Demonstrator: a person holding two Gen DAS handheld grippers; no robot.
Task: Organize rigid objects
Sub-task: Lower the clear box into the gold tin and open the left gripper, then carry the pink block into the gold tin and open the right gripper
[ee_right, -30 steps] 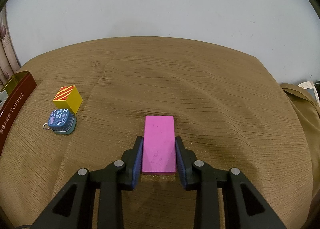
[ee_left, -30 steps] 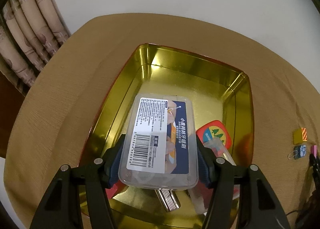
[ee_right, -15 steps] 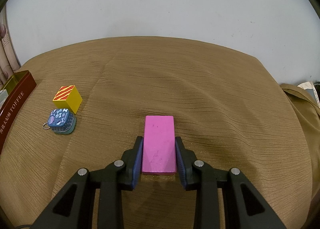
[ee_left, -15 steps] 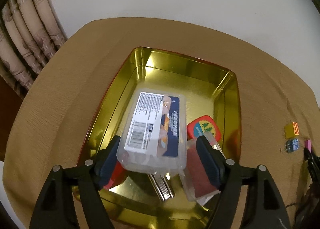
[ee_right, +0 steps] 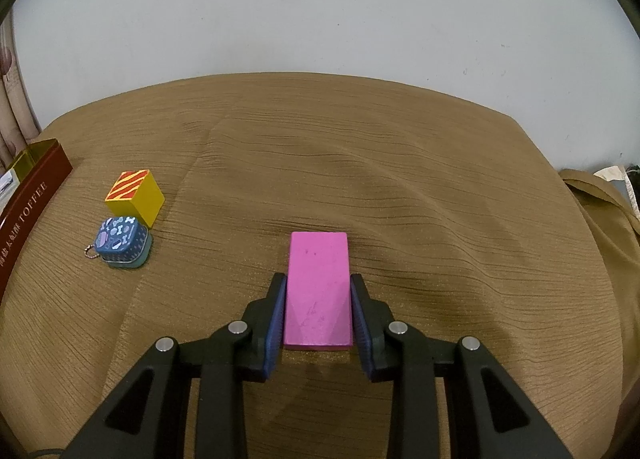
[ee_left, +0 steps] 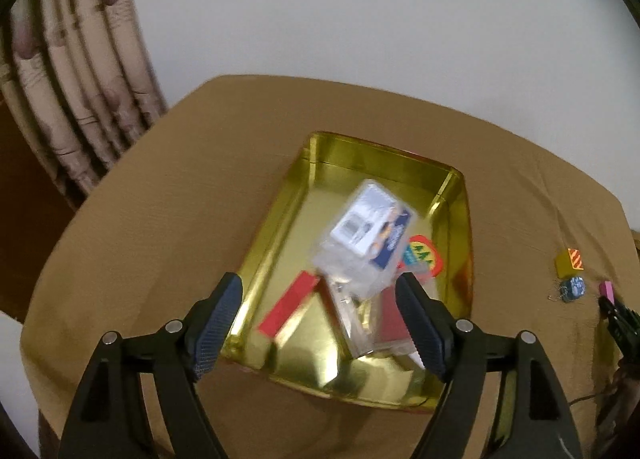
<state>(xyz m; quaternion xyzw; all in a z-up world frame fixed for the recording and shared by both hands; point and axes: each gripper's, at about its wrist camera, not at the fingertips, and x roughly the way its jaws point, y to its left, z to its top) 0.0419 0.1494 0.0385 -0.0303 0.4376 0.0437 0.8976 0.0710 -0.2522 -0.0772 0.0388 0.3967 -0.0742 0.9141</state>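
A gold tin tray (ee_left: 456, 215) sits on the brown tablecloth. A clear plastic box with a label (ee_left: 366, 237), blurred, lies tilted inside it on other items. My left gripper (ee_left: 320, 315) is open and empty, raised above the tray's near end. My right gripper (ee_right: 318, 311) has its jaws against the sides of a pink block (ee_right: 318, 285) that rests on the cloth. A yellow striped cube (ee_right: 136, 197) and a small blue tin with a keychain (ee_right: 122, 241) lie to the left of it.
The tray also holds a red flat piece (ee_left: 288, 305), a round-cornered tree-print tin (ee_left: 422, 257) and a dark red item (ee_left: 390, 319). The tray's brown outer wall (ee_right: 28, 211) shows at the right view's left edge. Curtains (ee_left: 68, 99) hang at the left.
My left gripper opened, let go of the clear box and drew back and up; the box dropped into the tray and tilted. The right gripper and pink block have not moved.
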